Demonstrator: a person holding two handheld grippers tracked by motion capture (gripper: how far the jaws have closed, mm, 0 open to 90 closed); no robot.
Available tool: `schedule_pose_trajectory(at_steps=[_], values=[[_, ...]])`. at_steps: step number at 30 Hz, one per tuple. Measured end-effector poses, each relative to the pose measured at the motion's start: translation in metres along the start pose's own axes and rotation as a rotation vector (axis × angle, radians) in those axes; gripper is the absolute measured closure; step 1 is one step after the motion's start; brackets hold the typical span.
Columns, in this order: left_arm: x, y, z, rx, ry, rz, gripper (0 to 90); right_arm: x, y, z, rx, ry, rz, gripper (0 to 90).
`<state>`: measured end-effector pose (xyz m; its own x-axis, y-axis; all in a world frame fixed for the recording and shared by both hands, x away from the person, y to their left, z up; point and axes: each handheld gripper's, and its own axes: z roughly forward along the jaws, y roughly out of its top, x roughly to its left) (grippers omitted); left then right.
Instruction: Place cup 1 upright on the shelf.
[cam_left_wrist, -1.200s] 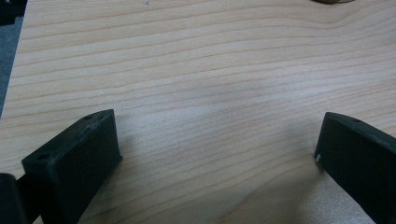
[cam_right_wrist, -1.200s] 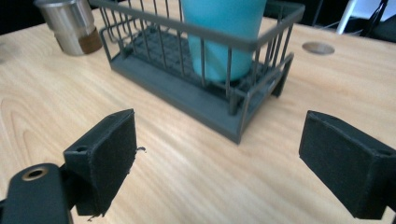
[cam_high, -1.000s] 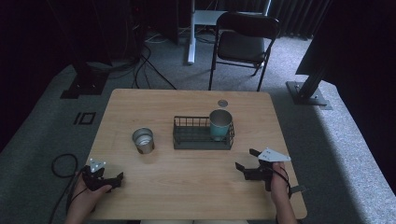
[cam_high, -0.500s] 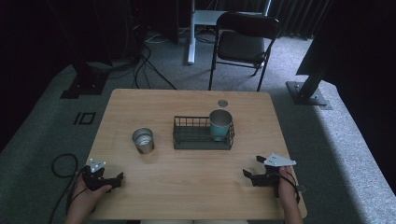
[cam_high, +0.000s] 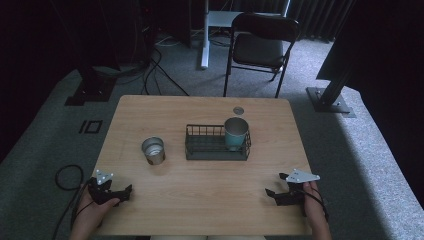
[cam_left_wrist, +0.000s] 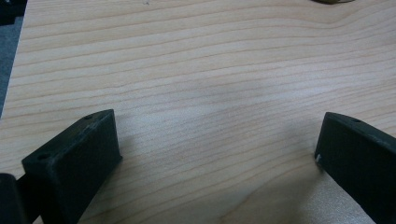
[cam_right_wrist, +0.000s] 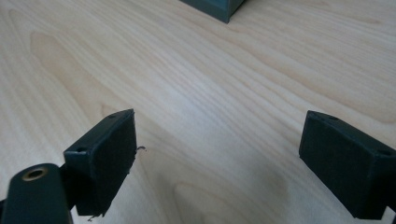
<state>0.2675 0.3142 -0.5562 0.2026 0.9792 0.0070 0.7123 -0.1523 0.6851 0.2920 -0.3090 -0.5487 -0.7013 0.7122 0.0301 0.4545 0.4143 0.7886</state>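
The left hand-held gripper (cam_high: 127, 191) sits low over the near left corner of the bench (cam_high: 200, 195), held in a hand (cam_high: 92, 205) that comes in from the bottom edge. In the left gripper view its two black jaws stand wide apart with bare wood grain between them; nothing is held and nothing lies between them.

The right hand-held gripper (cam_high: 271, 192) sits near the near right corner of the bench, held in the other hand (cam_high: 314, 202), with its grey three-cornered plate (cam_high: 301, 176) on top. In the right gripper view its jaws are also spread wide, with bare wood in the gap and nothing gripped. A dark corner of the wire basket's base (cam_right_wrist: 212, 8) shows at the top of that view, well ahead of the jaws.

The steel cup (cam_high: 153, 150) stands upright on the bench, left of centre, farther from the person than the left hand-held gripper, to its right, and well apart from it. The wire basket (cam_high: 210, 149) stands at the middle of the bench, just right of the steel cup and not touching it. The teal cup (cam_high: 236, 133) stands upright inside the basket at its right end. Basket and teal cup lie beyond the right hand-held gripper and to its left, well apart from it.
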Motion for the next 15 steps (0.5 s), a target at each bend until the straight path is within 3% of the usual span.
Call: schedule_pose_trajectory(at_steps=[15], values=[[0.000, 0.000, 0.000, 0.000, 0.000, 0.000, 0.4, -0.003, -0.015, -0.005, 0.079, -0.043, -0.015, 11.0]])
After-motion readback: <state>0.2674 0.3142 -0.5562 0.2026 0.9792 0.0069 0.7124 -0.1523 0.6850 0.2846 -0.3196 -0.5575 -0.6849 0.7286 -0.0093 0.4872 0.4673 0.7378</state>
